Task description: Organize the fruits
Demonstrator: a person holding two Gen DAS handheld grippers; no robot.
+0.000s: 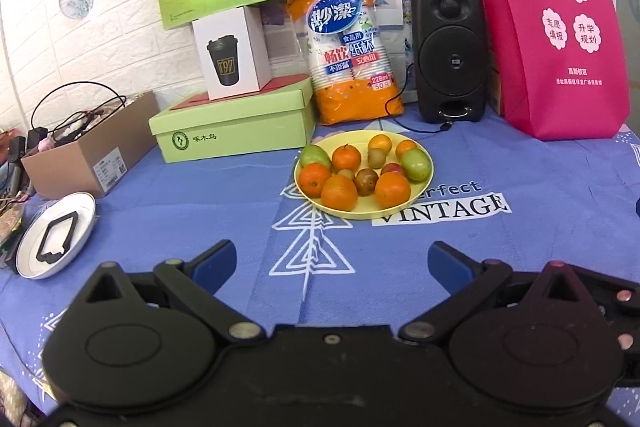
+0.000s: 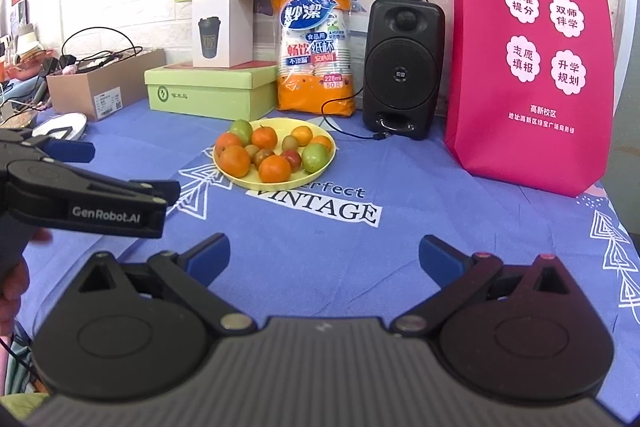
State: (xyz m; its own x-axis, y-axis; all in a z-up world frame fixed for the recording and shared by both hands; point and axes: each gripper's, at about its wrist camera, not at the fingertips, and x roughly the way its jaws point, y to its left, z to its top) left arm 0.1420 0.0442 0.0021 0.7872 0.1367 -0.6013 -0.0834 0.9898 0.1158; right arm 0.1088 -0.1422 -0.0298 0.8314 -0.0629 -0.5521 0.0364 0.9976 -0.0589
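A yellow plate (image 1: pixel 320 205) sits mid-table on the blue cloth, holding several oranges (image 1: pixel 339 192), green fruits (image 1: pixel 416 165) and small brownish fruits (image 1: pixel 366 181). It also shows in the right wrist view (image 2: pixel 244 182). My left gripper (image 1: pixel 331 263) is open and empty, a short way in front of the plate. My right gripper (image 2: pixel 325 257) is open and empty, in front of the plate and slightly right of it. The left gripper's body (image 2: pixel 80 195) shows at the left of the right wrist view.
A white dish (image 1: pixel 28 251) with a black frame-shaped part lies at the left. A cardboard box (image 1: pixel 92 151), green boxes (image 1: pixel 232 123), a paper-cup pack (image 1: pixel 348 59), a black speaker (image 1: pixel 450 55) and a pink bag (image 1: pixel 556 27) line the back wall.
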